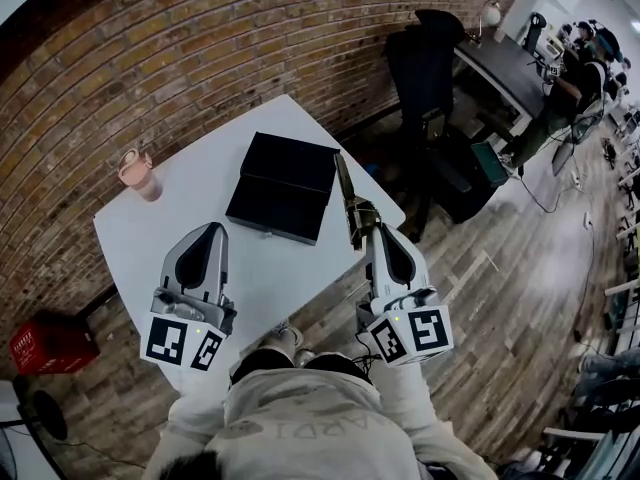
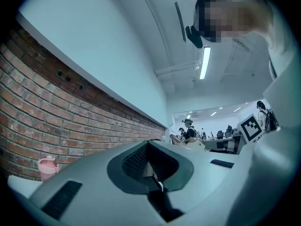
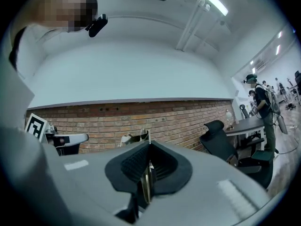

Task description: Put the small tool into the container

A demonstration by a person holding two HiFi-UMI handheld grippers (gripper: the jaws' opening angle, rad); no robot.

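While right tool (image 1: 368,230) clamps small implement (image 1: 345,183) above worktop (image 1: 130,238) right edge, beside black container (image 1: 285,183), lid looks closed: implement may strike it, twist loose in thin grip; left tool (image 1: 212,230) jaws together, empty

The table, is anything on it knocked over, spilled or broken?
Nothing stands out. The pink cup stands upright near a corner of the table, and the black box lies flat, no spill around them. The small tool isn't on the table: the right gripper holds it beside the box.
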